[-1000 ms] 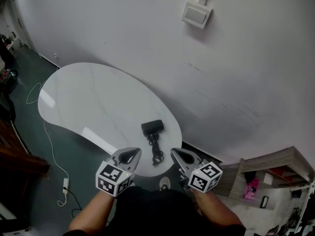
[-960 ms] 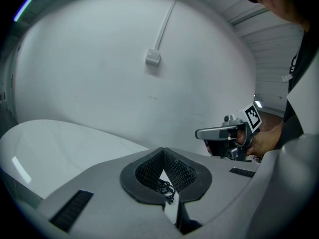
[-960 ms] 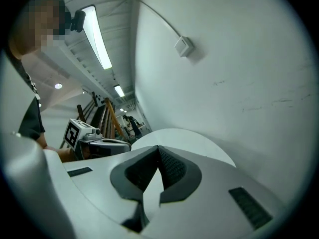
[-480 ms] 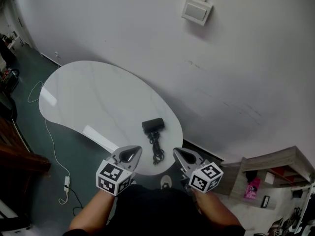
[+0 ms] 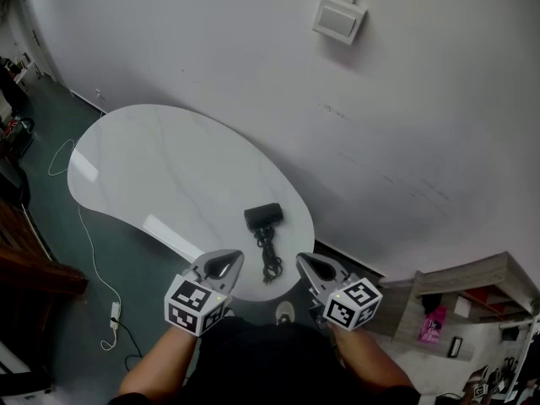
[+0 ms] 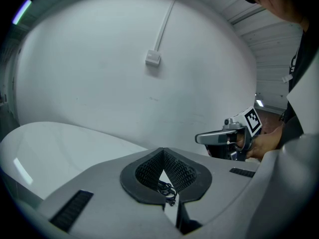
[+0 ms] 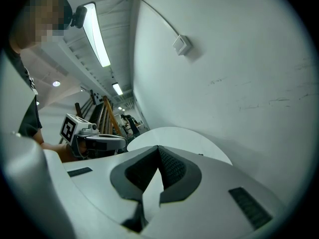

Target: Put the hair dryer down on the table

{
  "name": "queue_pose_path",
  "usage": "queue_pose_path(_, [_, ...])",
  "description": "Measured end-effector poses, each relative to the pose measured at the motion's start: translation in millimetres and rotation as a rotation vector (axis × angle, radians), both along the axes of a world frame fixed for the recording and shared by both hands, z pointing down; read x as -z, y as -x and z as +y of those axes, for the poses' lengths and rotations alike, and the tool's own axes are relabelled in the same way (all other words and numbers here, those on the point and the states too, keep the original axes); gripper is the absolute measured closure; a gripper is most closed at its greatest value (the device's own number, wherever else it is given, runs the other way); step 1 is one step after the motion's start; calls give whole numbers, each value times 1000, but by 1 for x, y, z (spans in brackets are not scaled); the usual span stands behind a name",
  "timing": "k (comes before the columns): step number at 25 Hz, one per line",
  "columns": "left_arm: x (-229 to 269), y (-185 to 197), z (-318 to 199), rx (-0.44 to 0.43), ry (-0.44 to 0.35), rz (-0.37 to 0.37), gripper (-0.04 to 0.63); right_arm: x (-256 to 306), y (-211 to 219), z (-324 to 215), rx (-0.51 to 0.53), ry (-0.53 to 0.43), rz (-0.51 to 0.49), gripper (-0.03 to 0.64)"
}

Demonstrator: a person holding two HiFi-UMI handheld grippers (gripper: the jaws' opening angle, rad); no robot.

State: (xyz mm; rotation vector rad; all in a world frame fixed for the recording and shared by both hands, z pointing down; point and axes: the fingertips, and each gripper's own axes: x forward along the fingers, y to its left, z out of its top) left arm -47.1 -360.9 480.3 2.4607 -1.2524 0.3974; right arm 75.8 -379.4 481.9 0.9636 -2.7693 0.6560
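Note:
A black hair dryer (image 5: 262,216) lies on the white oval table (image 5: 169,175) near its near right end. Its black cord (image 5: 268,256) trails in a loose bundle toward the table's near edge. My left gripper (image 5: 221,268) and right gripper (image 5: 315,268) hover side by side at that edge, either side of the cord, both shut and empty. In the left gripper view the left gripper's (image 6: 164,156) jaws meet, with the cord (image 6: 166,188) showing through the gap below, and the right gripper (image 6: 214,138) is off to the right. In the right gripper view the right gripper's (image 7: 159,151) jaws are closed on nothing.
A switch box (image 5: 337,22) with a conduit is on the white wall behind the table. A white cable (image 5: 89,260) and power strip (image 5: 111,315) lie on the green floor at left. A wooden shelf (image 5: 472,289) stands at right. My shoe (image 5: 284,312) is under the table's edge.

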Motion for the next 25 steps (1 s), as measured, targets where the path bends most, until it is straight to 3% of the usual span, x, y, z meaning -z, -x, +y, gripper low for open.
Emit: queue_pose_path(25, [1,1,0,-5,3,-12,584,-3,3,-3,4,6,15,609])
